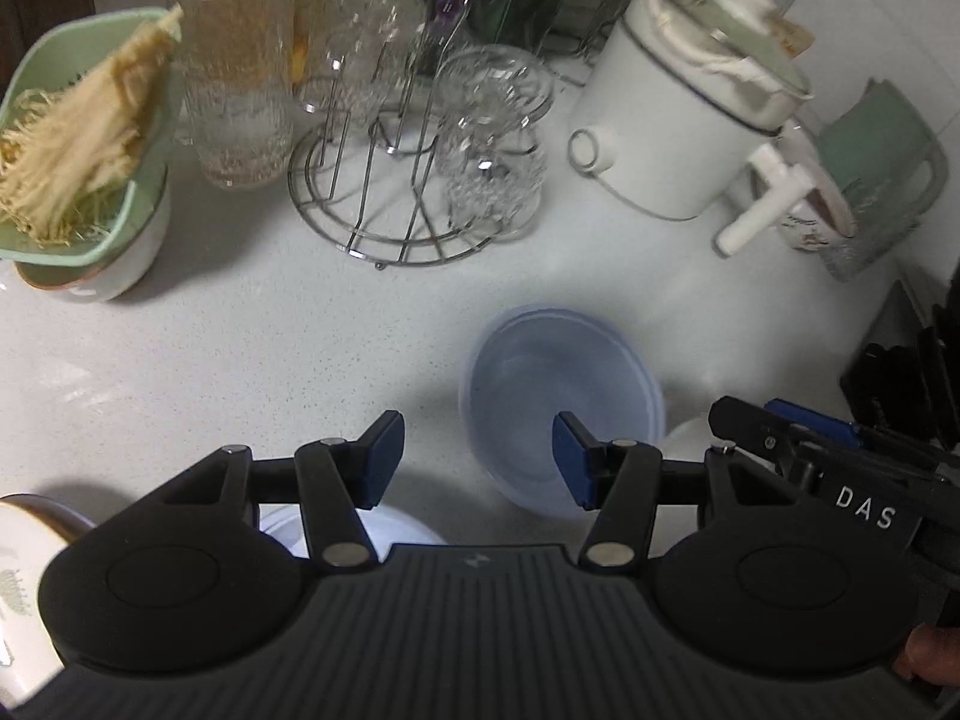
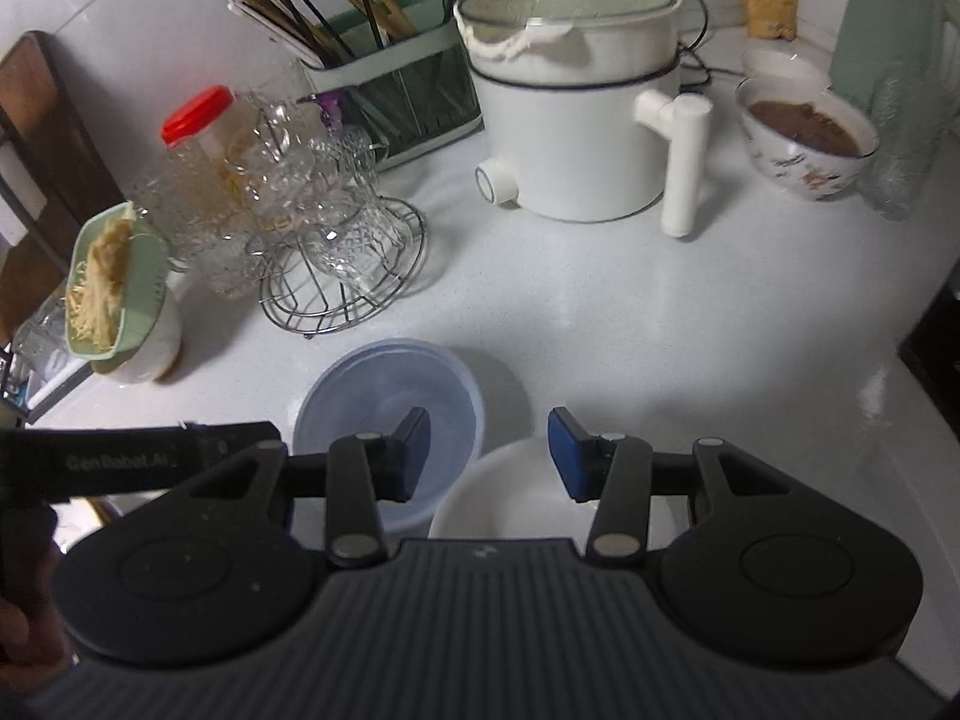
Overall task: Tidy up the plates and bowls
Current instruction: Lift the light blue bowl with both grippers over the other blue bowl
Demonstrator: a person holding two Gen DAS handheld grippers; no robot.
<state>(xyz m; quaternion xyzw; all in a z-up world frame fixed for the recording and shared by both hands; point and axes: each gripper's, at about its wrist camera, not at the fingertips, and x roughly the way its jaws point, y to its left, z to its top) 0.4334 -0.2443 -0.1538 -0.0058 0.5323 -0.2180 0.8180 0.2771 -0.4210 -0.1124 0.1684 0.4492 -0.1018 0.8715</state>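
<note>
1. I read the left gripper (image 1: 477,459) as open and empty; its jaws stand apart above the counter (image 1: 240,348).
2. The blue bowl (image 1: 561,396) sits just ahead of it, with the rim behind the right-hand pad (image 1: 570,456).
3. The right gripper (image 2: 489,456) is likewise open and holding nothing.
4. The white bowl (image 2: 510,498) lies directly beneath its jaws, touching or just beside the blue bowl on its left.
5. I judge the step in hand to be an approach: I would straddle one rim wall per gripper, close squarely, and lift clear of the glass rack (image 2: 342,276) ahead.
</note>
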